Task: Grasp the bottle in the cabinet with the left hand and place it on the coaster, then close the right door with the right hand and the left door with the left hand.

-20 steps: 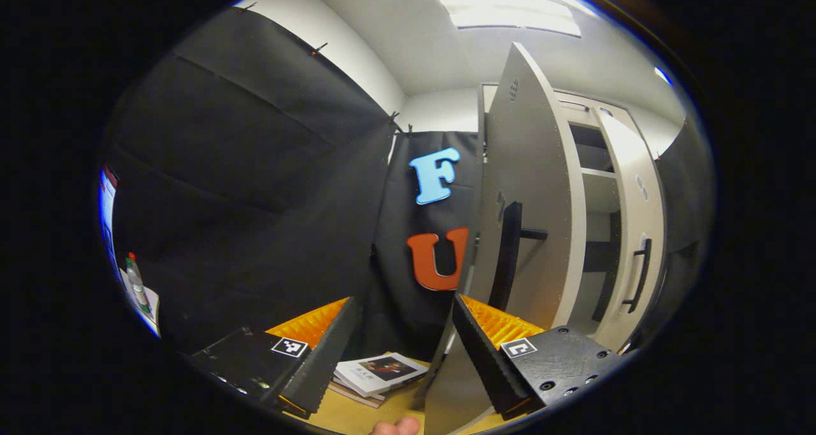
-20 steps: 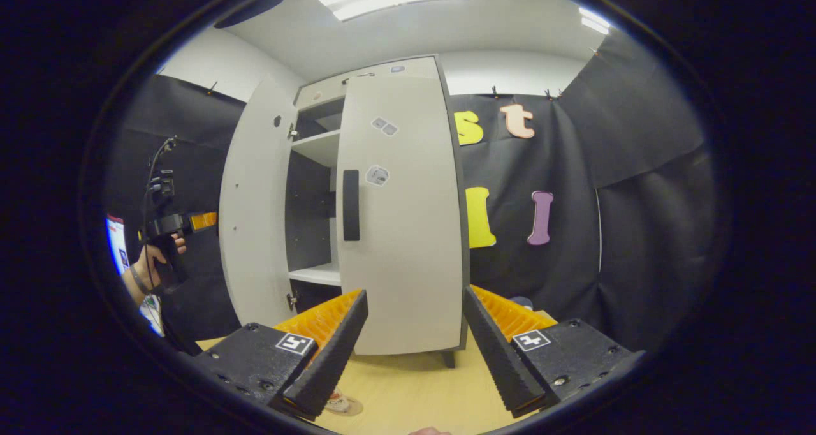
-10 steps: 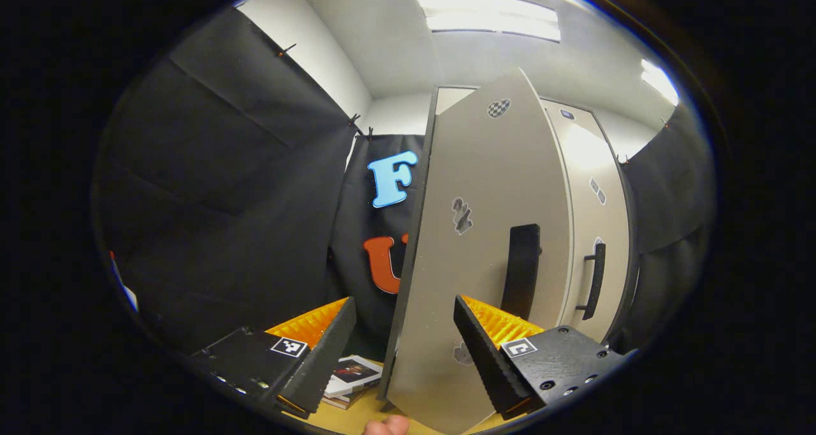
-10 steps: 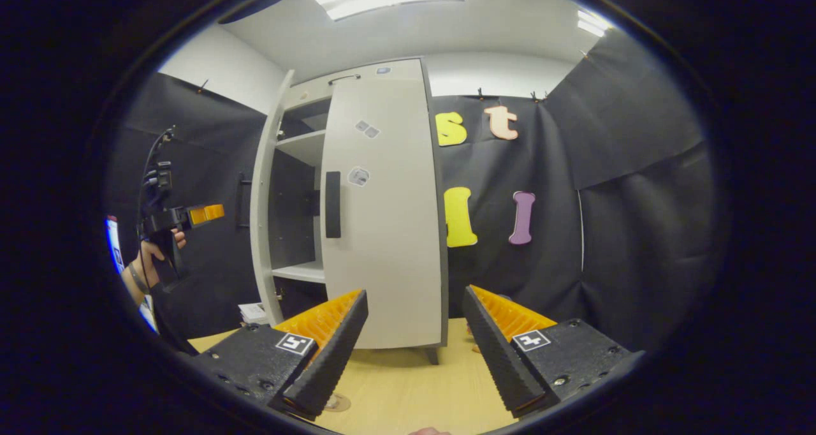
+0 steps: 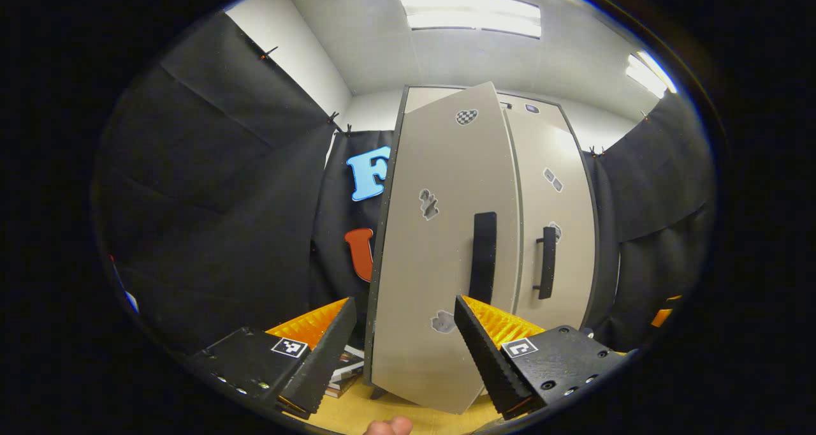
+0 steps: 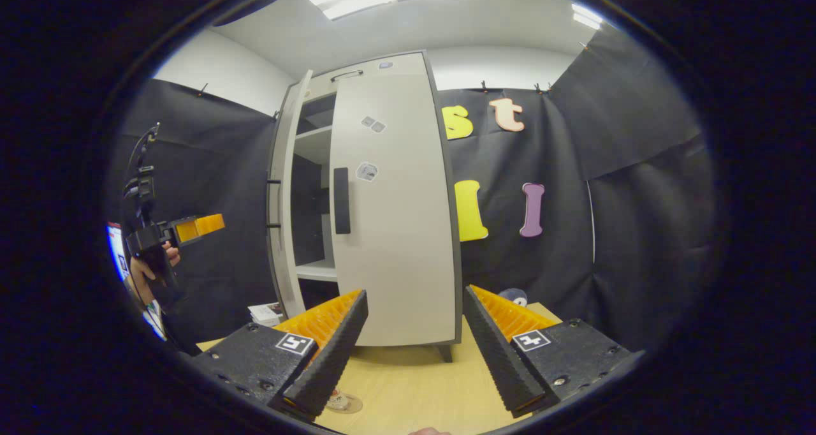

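In the left gripper view my left gripper (image 5: 401,336) is open and holds nothing. Just ahead of it hangs the pale cabinet's left door (image 5: 440,186) with its dark handle (image 5: 483,256), still ajar. The right door (image 5: 558,218) lies flush, closed. In the right gripper view my right gripper (image 6: 414,336) is open and empty, facing the closed right door (image 6: 395,231). The left door (image 6: 284,186) shows edge-on, with a shelf visible in the gap. The left gripper (image 6: 197,226), held by a hand, is left of that door and apart from it. A small round disc (image 6: 344,402) lies on the table, half hidden by my finger.
The cabinet stands on a wooden table (image 6: 408,384). Stacked books (image 6: 264,312) lie by the cabinet's left foot and appear as books (image 5: 341,371) between the left gripper's fingers. A dark rounded thing (image 6: 513,294) sits behind the right finger. Black cloth walls close in on both sides.
The left door has swung far toward closed, and the cabinet's inside is now hidden in the left gripper view. The left gripper has turned to face the cabinet front. The right gripper shifted only slightly.
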